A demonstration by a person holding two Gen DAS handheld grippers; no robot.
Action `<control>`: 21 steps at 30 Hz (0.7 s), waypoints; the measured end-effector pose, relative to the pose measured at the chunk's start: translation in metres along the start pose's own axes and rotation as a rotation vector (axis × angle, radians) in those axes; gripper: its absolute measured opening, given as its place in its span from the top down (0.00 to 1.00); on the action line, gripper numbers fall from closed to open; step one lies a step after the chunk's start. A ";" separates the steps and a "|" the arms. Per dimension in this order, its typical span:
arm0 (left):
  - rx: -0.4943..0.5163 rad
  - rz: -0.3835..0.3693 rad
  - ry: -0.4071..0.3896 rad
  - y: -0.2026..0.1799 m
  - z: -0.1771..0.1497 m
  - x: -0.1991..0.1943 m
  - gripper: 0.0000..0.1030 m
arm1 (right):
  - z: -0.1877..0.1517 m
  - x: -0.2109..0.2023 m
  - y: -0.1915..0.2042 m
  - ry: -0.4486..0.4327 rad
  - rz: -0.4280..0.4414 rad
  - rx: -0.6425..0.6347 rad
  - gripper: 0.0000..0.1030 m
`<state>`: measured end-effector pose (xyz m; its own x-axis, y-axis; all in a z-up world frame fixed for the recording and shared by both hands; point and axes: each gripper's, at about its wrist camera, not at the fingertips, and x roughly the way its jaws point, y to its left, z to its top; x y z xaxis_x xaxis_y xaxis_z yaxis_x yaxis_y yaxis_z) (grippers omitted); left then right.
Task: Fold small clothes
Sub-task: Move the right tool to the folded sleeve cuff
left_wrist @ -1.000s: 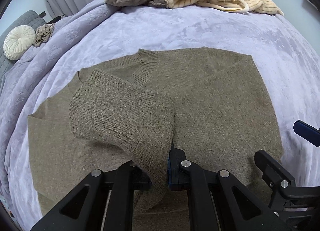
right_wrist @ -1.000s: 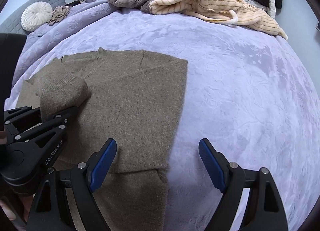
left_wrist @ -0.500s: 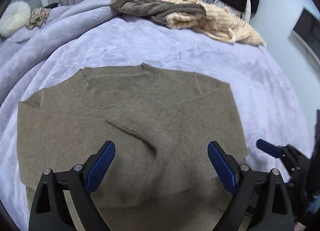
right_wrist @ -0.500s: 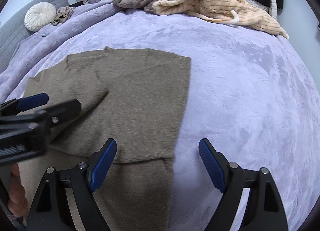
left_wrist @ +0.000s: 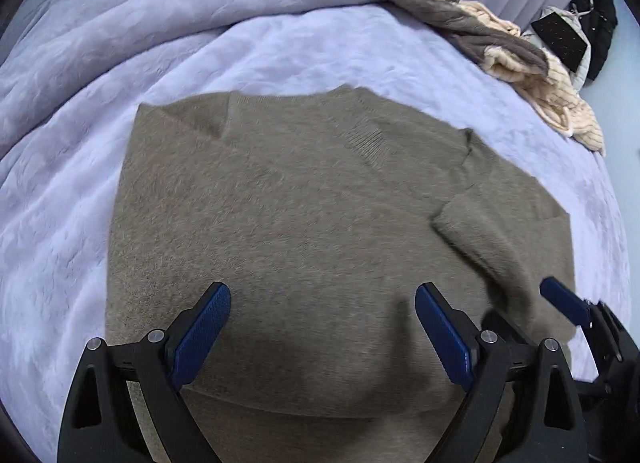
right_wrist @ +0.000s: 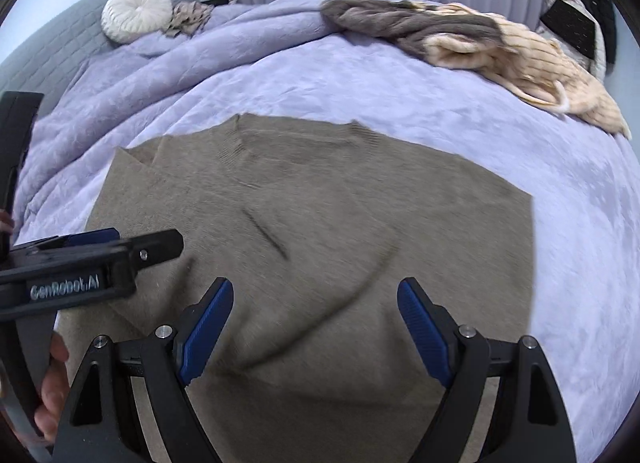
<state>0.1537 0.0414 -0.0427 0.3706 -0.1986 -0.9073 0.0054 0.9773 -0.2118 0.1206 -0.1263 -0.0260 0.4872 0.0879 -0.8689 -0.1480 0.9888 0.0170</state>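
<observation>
Sweater [left_wrist: 304,223]: you have one, fuzzy olive-brown knit with ribbed collar, lying flat mid-frame on the quilted lavender bed [left_wrist: 280,51]. Your left tool [left_wrist: 322,333] and right tool [right_wrist: 314,327] both gape wide, holding nothing. Two more knits, grey [right_wrist: 400,21] and cream [right_wrist: 532,63], lie upper right.

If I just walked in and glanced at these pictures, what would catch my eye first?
Most likely the big olive-brown sweater, spread flat in the middle of the lilac bedspread with its sleeves folded in. Next, the two black grippers with blue pads at the bottom, the left gripper and the right gripper, both open and empty above the sweater. At the far edge lies a heap of cream and grey clothes.
</observation>
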 end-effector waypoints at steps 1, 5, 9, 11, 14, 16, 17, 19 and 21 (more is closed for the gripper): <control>0.012 0.009 0.013 0.000 -0.002 0.005 0.09 | 0.001 0.008 0.000 0.013 -0.026 -0.004 0.21; 0.108 0.066 0.003 -0.015 -0.011 0.009 0.09 | -0.015 0.007 -0.037 0.032 0.001 0.118 0.78; 0.168 0.079 -0.005 -0.027 -0.021 0.013 0.09 | -0.046 -0.017 -0.070 0.000 0.057 0.205 0.68; 0.176 0.079 -0.007 -0.030 -0.021 0.013 0.09 | -0.053 -0.023 -0.087 -0.014 0.109 0.270 0.42; 0.173 0.075 -0.002 -0.032 -0.021 0.012 0.09 | -0.050 -0.026 -0.099 -0.040 0.125 0.307 0.32; 0.178 0.074 0.003 -0.034 -0.021 0.012 0.09 | -0.046 -0.023 -0.108 -0.033 0.170 0.345 0.32; 0.184 0.076 0.004 -0.035 -0.021 0.012 0.09 | -0.044 -0.019 -0.112 -0.026 0.187 0.364 0.32; 0.189 0.077 0.006 -0.036 -0.021 0.012 0.09 | -0.041 -0.014 -0.116 -0.017 0.209 0.392 0.33; 0.189 0.077 0.008 -0.036 -0.021 0.012 0.09 | -0.039 -0.010 -0.116 -0.001 0.212 0.393 0.52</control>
<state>0.1389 0.0019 -0.0535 0.3695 -0.1228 -0.9211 0.1516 0.9859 -0.0706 0.0994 -0.2462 -0.0382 0.4821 0.2939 -0.8254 0.0938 0.9193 0.3822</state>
